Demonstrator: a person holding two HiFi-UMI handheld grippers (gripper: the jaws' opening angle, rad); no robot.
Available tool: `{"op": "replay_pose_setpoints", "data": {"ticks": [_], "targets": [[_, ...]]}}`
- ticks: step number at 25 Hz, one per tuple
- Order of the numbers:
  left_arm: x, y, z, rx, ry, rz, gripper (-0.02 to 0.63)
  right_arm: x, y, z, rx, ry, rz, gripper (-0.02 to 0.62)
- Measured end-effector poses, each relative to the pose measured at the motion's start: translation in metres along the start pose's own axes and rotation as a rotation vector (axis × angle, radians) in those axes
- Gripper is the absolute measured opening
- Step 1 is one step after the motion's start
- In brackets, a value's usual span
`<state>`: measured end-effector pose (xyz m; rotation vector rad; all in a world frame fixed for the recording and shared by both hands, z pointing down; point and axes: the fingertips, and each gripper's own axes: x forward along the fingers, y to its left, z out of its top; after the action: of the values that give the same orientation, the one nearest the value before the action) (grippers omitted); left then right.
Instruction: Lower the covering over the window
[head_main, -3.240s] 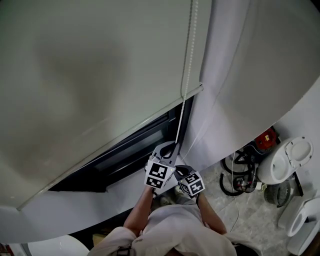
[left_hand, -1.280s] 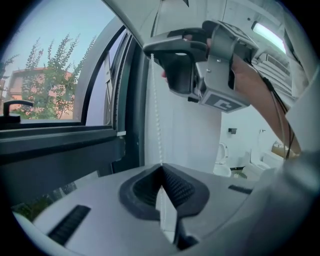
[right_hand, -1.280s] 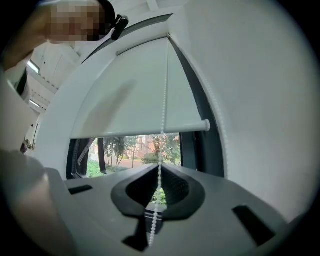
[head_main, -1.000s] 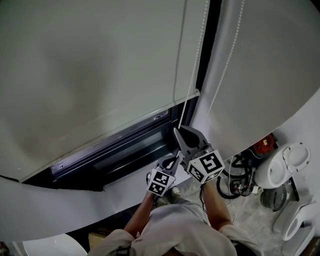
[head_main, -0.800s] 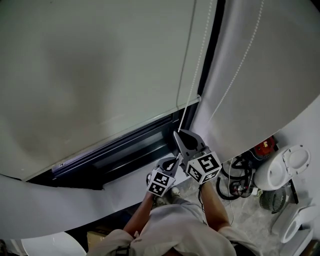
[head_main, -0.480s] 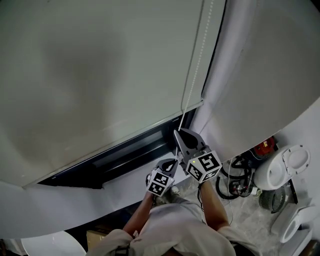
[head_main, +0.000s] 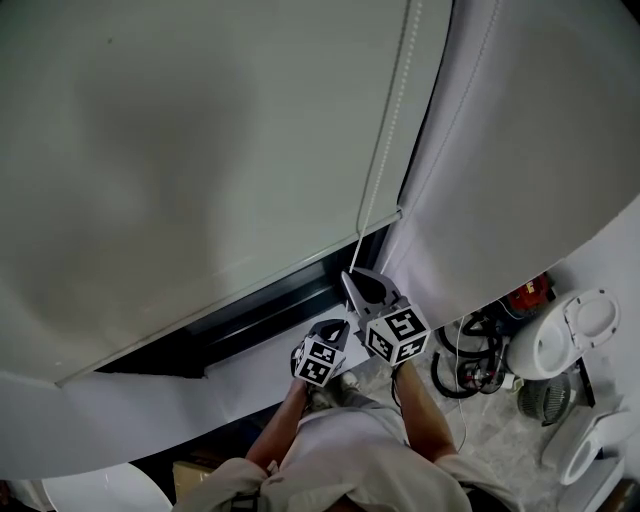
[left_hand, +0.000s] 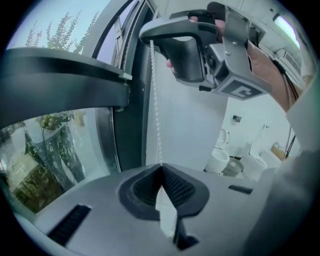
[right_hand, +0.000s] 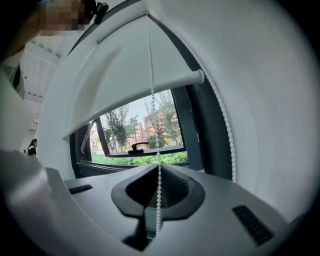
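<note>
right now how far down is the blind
Done: the roller blind covers most of the window. In hand: left gripper and right gripper are both shut on the bead chain, right above left. Left: a strip of glass below the bottom rail is uncovered.

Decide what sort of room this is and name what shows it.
Most likely a bathroom or washroom: a white toilet stands on the tiled floor, near a window with a roller blind worked by a bead chain.
</note>
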<state>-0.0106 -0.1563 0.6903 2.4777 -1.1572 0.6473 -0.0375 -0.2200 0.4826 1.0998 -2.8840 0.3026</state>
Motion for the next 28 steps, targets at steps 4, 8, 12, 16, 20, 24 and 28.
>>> {"op": "replay_pose_setpoints", "data": {"ticks": [4, 8, 12, 16, 20, 24, 28], "targets": [[0.007, 0.0, -0.022, -0.017, 0.035, 0.0, 0.014, 0.002, -0.003, -0.021, 0.027, 0.039, -0.003, 0.006], [0.011, 0.001, -0.033, -0.027, 0.049, -0.001, 0.014, 0.004, -0.004, -0.036, 0.044, 0.064, 0.0, 0.006], [0.012, 0.004, -0.04, -0.041, 0.059, 0.005, 0.014, 0.005, 0.0, -0.043, 0.046, 0.086, 0.007, 0.006], [0.018, 0.002, -0.052, -0.041, 0.076, -0.003, 0.014, 0.003, -0.002, -0.056, 0.061, 0.11, 0.005, 0.007], [0.016, -0.001, -0.051, -0.045, 0.067, -0.011, 0.014, 0.002, -0.004, -0.059, 0.067, 0.109, 0.008, 0.008], [0.007, -0.006, -0.041, -0.049, 0.029, -0.01, 0.015, -0.002, -0.003, -0.06, 0.068, 0.107, 0.02, 0.008], [-0.011, -0.01, -0.032, -0.052, -0.004, -0.011, 0.023, -0.002, 0.002, -0.062, 0.068, 0.104, 0.031, 0.008]]}}
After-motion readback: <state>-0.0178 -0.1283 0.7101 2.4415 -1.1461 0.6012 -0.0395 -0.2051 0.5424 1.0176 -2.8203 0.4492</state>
